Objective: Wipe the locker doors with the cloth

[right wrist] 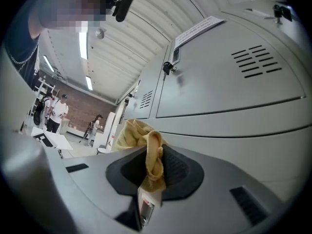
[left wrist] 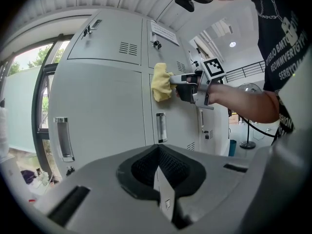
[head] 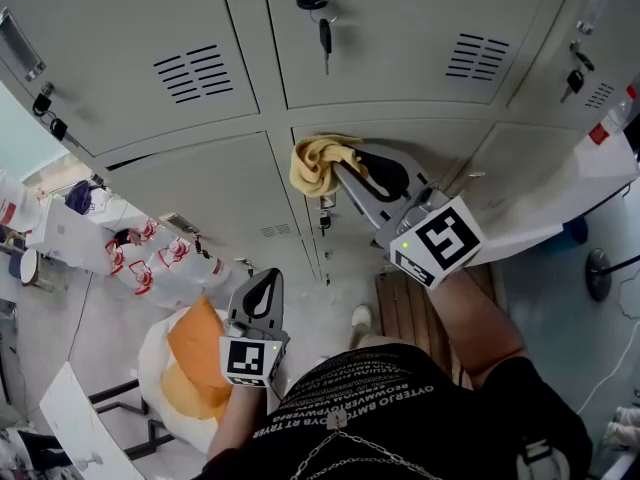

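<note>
- Jaws on the left hand-held gripper (left wrist: 158, 177) are pressed together on nothing. It hangs low by the person's body, at seven o'clock in the head view, well apart from the lockers. It poses no hazard there, but it is too far off to catch anything the other side lets slip.
- Right hand-held gripper (right wrist: 147, 182) is clenched on the cloth (right wrist: 138, 133), yet only a thin twisted strand runs between the jaws. The bulk is bunched out at eleven o'clock of the tips. A firm drag could, I judge, pull that strand free and drop the cloth to the floor.
- With the wad off to one side, a roll of the wrist could bring a hard jaw edge onto the paint instead of fabric and scuff it.
- Cloth appears to rest against the top of the lower middle locker door (head: 440, 140), just under the seam (head: 400, 116) with the door above. Loose folds could catch in that gap on an upward stroke.
- At six o'clock of the cloth in the left gripper view stands a recessed handle (left wrist: 161, 127). A downward pass may snag there.
- Farthest, at twelve o'clock of the cloth in the head view, a key (head: 325, 38) dangles from its lock. A sweep that high might hook it, twisting it or tugging the cloth loose.
</note>
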`<state>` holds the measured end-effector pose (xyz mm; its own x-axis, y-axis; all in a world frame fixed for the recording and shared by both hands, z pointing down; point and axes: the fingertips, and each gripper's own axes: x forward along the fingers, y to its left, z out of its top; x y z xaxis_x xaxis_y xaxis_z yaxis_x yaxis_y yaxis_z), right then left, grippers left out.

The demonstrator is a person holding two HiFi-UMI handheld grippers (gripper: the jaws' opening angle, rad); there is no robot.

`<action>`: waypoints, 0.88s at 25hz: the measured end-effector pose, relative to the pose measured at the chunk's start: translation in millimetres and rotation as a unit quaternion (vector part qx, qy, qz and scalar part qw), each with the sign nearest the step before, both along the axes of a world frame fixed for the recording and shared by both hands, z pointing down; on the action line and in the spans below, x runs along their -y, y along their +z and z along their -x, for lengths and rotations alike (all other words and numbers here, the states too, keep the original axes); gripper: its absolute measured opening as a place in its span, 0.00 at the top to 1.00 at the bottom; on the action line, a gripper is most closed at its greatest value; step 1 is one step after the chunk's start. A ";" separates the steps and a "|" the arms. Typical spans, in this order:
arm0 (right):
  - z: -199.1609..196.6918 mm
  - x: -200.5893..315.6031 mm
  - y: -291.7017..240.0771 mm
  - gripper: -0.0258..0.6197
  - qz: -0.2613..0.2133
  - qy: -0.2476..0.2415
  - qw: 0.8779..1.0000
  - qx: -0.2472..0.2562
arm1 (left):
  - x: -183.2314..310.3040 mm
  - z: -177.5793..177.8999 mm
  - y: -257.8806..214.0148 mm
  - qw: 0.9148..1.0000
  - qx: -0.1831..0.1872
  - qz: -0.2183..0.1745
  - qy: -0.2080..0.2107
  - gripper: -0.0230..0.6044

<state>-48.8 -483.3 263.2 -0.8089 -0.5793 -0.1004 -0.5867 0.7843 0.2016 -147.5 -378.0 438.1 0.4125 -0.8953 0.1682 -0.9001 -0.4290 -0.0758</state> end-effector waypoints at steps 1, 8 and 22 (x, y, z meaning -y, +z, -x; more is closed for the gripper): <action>-3.7 3.6 -0.9 0.87 -0.001 0.007 1.000 0.002 | 1.0 -0.8 -0.9 1.000 0.002 -0.001 0.001 0.96; -30.4 14.2 -2.9 0.87 -0.003 0.032 0.999 0.008 | 7.5 -5.7 -5.7 1.000 0.009 -0.003 0.010 0.96; -111.4 22.0 1.0 0.87 0.003 0.119 0.993 0.004 | 16.3 -14.7 -13.2 0.999 0.012 -0.013 0.032 0.96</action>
